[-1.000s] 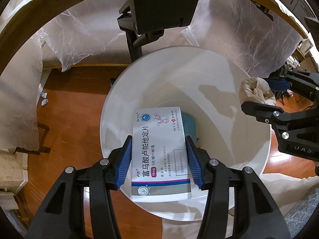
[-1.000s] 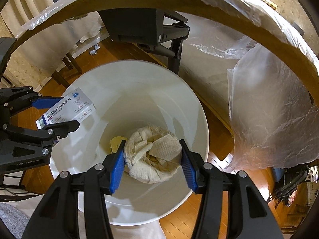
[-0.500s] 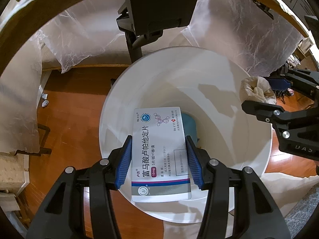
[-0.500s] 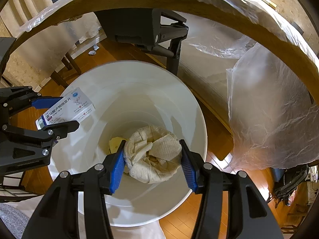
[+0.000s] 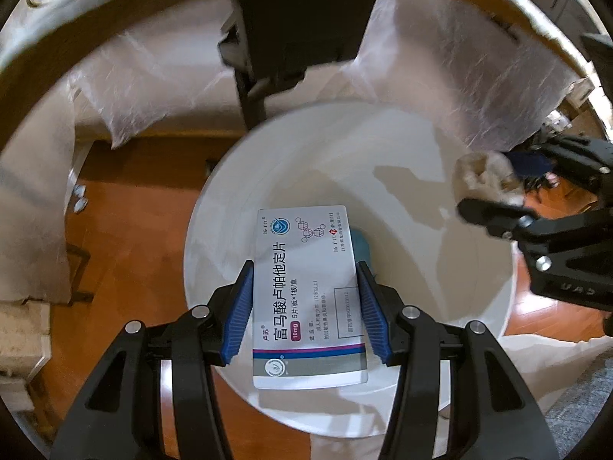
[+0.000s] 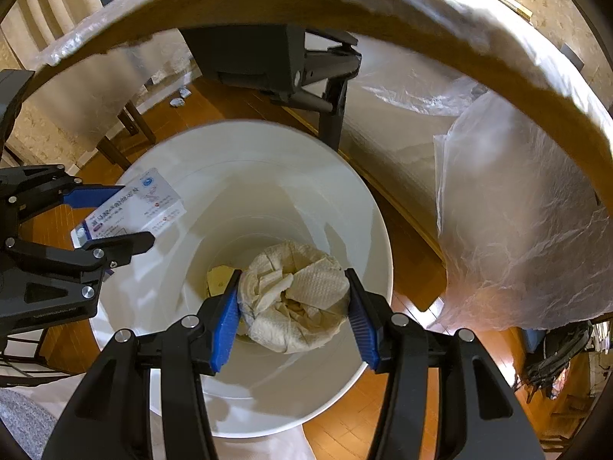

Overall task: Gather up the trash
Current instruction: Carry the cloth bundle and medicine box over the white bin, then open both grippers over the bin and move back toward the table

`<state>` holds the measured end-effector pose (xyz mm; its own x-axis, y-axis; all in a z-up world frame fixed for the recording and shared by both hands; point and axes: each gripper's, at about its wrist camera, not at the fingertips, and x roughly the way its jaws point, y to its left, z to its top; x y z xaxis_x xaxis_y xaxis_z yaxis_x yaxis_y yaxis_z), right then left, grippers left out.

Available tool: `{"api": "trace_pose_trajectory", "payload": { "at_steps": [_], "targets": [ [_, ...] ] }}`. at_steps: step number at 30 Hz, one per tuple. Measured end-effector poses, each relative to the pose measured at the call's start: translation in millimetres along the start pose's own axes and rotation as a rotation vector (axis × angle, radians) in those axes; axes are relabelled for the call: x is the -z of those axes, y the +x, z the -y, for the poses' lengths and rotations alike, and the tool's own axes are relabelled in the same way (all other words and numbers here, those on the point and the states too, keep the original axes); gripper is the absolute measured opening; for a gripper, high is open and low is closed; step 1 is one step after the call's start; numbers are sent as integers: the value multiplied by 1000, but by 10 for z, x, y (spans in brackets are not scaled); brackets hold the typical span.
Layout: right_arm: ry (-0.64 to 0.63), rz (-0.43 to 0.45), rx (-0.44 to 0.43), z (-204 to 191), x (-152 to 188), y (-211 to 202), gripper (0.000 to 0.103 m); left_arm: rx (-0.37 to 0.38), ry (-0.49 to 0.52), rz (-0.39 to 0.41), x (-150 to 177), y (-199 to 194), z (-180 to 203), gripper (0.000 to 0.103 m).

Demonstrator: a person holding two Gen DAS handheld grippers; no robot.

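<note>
We see the left claw (image 5: 304, 310) closed on a white medicine box (image 5: 308, 299), its 2 blue pads (image 5: 240, 312) pressed flat against the long sides. The box's long axis runs straight ahead along the fingers, printed face up, far end pointing over the mouth of the white bin (image 5: 383, 145). In the right wrist view the same box (image 6: 134, 207) hangs above the bin's left rim (image 6: 126, 168), held level by the left claw (image 6: 111, 216).

The right claw (image 6: 293, 314) grips a crumpled paper towel wad (image 6: 295, 303), opened only as wide as the wad, 1 pad on each side. The wad sits above the bin's interior, roughly round with no clear long axis. From the left wrist view the wad (image 5: 482, 176) appears over the bin's right rim, inside the right claw (image 5: 494, 184).

A yellowish scrap (image 6: 218, 280) lies at the bin bottom; the bin stands on a wooden floor (image 5: 130, 230) beside a plastic-draped table (image 6: 421, 27).
</note>
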<state>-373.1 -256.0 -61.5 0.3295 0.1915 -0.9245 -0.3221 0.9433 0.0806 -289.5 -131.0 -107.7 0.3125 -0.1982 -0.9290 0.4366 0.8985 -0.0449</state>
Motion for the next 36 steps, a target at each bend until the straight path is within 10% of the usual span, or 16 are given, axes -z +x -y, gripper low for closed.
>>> {"api": "trace_pose_trajectory", "payload": {
  "at_steps": [3, 16, 24, 29, 36],
  "targets": [
    [0, 66, 32, 15, 26, -159, 87, -17, 5, 74, 3, -93, 13, 96],
    [51, 195, -22, 190, -36, -945, 86, -8, -15, 74, 4, -376, -21, 96],
    [79, 490, 89, 334, -422, -1813, 99, 165, 47, 355, -214, -1699, -60, 102],
    [70, 526, 139, 444, -957, -1795, 99, 16, 72, 517, -583, -1968, -170, 102],
    [100, 434, -6, 537, -1571, -1370, 99, -91, -38, 451, -1289, -1650, -566, 102]
  ]
}}
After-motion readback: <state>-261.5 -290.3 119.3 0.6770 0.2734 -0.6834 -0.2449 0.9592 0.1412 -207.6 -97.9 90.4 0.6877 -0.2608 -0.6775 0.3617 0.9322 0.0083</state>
